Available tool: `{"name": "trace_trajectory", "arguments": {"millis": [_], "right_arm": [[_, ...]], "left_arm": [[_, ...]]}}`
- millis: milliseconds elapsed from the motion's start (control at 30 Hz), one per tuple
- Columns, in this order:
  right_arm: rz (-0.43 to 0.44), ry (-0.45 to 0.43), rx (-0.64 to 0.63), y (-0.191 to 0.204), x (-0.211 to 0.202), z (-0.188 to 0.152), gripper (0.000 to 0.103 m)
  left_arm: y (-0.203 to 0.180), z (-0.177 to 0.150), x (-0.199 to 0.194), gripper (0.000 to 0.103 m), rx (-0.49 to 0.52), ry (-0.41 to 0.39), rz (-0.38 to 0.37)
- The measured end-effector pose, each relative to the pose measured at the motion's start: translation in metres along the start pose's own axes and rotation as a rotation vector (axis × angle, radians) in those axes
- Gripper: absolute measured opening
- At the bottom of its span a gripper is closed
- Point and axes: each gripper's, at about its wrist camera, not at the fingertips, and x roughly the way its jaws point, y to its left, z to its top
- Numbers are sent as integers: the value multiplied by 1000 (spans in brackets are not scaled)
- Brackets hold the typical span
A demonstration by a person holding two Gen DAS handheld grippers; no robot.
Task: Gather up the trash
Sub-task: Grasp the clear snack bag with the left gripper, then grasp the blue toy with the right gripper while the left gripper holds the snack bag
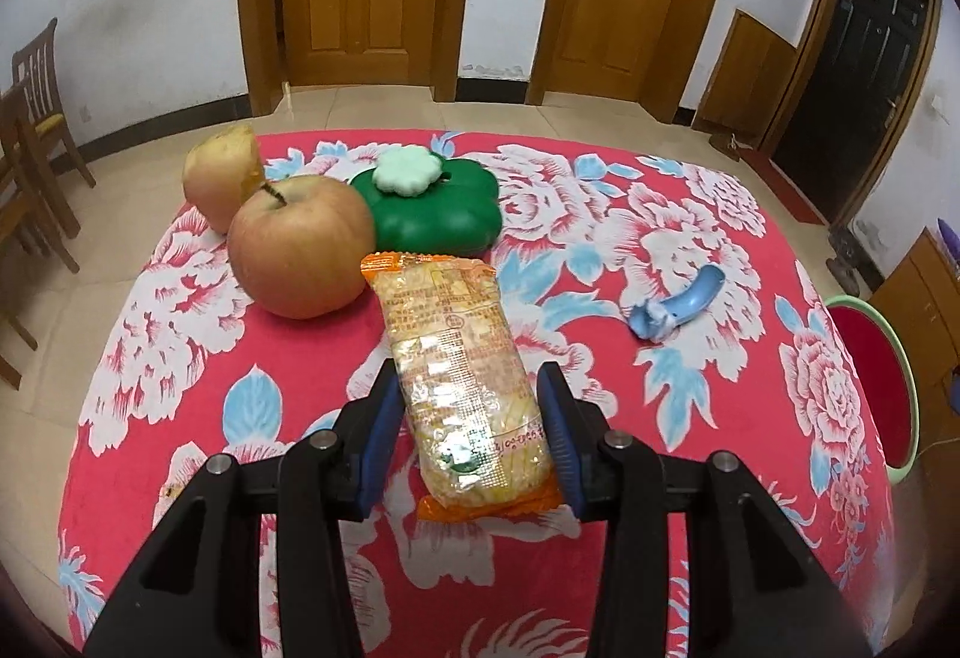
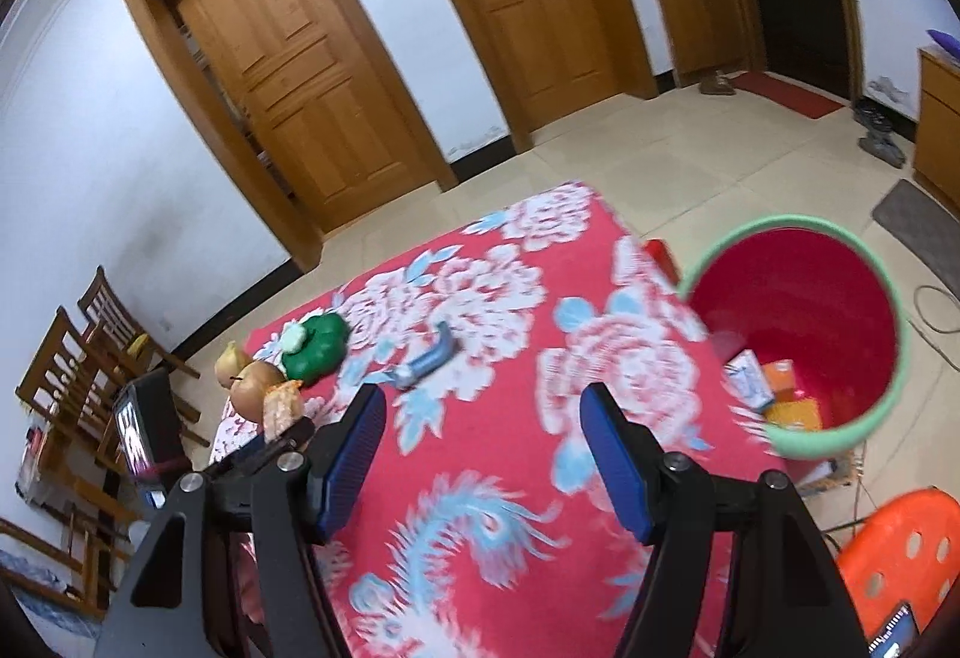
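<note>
Your left gripper [image 1: 471, 409] has the snack packet [image 1: 465, 382] between its blue pads; your right gripper [image 2: 483, 421] is spread apart with nothing in it.

The packet lies lengthwise on the red floral tablecloth [image 1: 690, 418], running toward 12 o'clock from your left gripper, both pads at its sides; I cannot tell whether they are pressing on it. A whole apple [image 1: 300, 247] sits at 11 o'clock, just beside the packet's far end, with a bitten apple [image 1: 219, 178] and a green clover-shaped box [image 1: 432, 214] beyond. A crumpled blue wrapper [image 1: 675, 307] lies at 2 o'clock, well apart. From your right gripper, the red bin [image 2: 798, 322] stands at 2 o'clock, beside the table edge.
</note>
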Motion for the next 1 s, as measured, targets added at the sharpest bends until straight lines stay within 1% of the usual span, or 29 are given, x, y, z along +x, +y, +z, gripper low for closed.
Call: {"name": "trace_trajectory", "arguments": {"millis": [200, 367, 467, 500, 633, 833, 867, 933, 1000], "right_arm": [[-7, 57, 5, 17, 55, 7, 70], [-34, 111, 48, 23, 104, 7, 70], [-49, 137, 68, 26, 125, 7, 70], [-51, 140, 76, 26, 129, 6, 70], [-64, 150, 97, 31, 148, 6, 70], [-86, 172, 86, 45, 173, 4, 70], [-97, 161, 73, 48, 174, 5, 69], [-108, 158, 50, 54, 178, 4, 64], [-125, 154, 20, 60, 181, 3, 54]], "left_arm": [[10, -1, -1, 46, -28, -13, -10], [10, -1, -2, 46, -24, -23, -8], [11, -2, -2, 46, -29, -21, -12], [12, -1, -2, 44, -34, -20, -13], [17, -1, -3, 43, -59, -22, -14], [17, -2, -3, 40, -61, -18, -33], [17, -2, -3, 39, -62, -18, -34], [18, -2, -3, 39, -68, -18, -37], [20, -2, -3, 39, -76, -17, -40]]}}
